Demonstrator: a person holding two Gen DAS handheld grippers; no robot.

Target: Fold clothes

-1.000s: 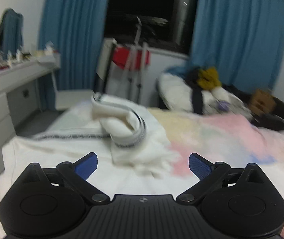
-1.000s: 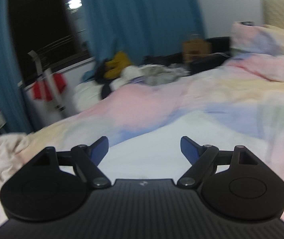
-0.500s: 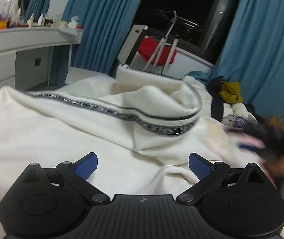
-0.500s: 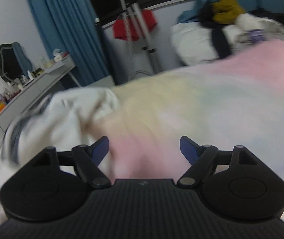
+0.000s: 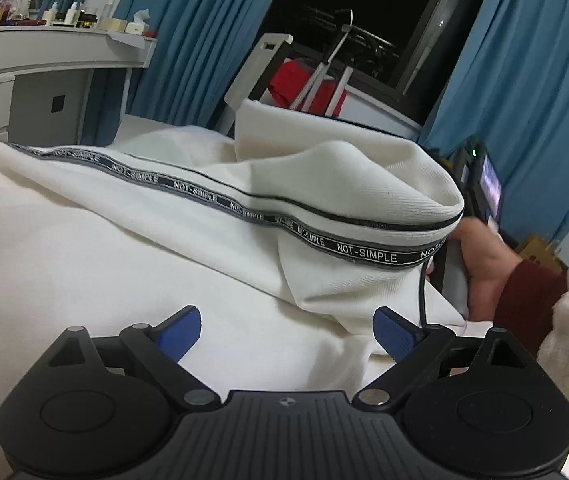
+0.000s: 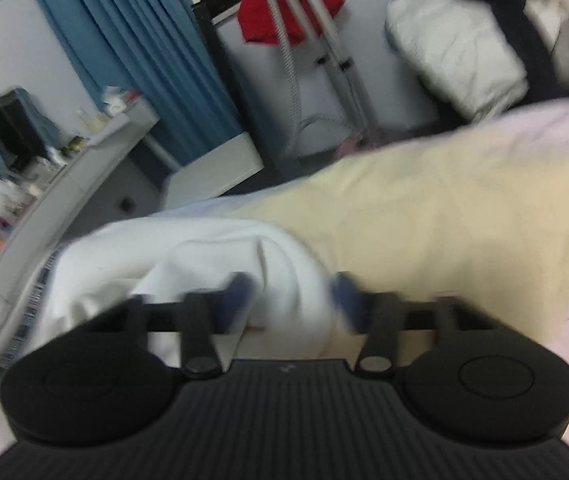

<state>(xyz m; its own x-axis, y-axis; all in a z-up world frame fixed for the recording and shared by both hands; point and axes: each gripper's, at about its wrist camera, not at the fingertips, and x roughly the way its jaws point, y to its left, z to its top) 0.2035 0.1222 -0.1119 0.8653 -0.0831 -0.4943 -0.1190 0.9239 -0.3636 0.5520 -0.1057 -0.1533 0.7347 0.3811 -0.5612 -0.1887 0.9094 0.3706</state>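
Since one second ago: both grippers have swung from the pastel bedspread (image 6: 464, 200) to the white garment (image 5: 124, 260), now filling the left wrist view.

Item: white ribbed garment, black tape trim lettered NOT-SIMPLE (image 5: 366, 254); lies rumpled on the bed, one banded end humped up.

Left gripper (image 5: 286, 330): jaws spread wide, nothing between them, poised low over flat cloth, likely to pin or pinch it.

Right gripper (image 6: 290, 300): blurred; jaws closing, a fold of white cloth between them, apparently taking an edge for the fold.

Right hand (image 5: 480, 256): gripping the gripper's handle beside the trim.
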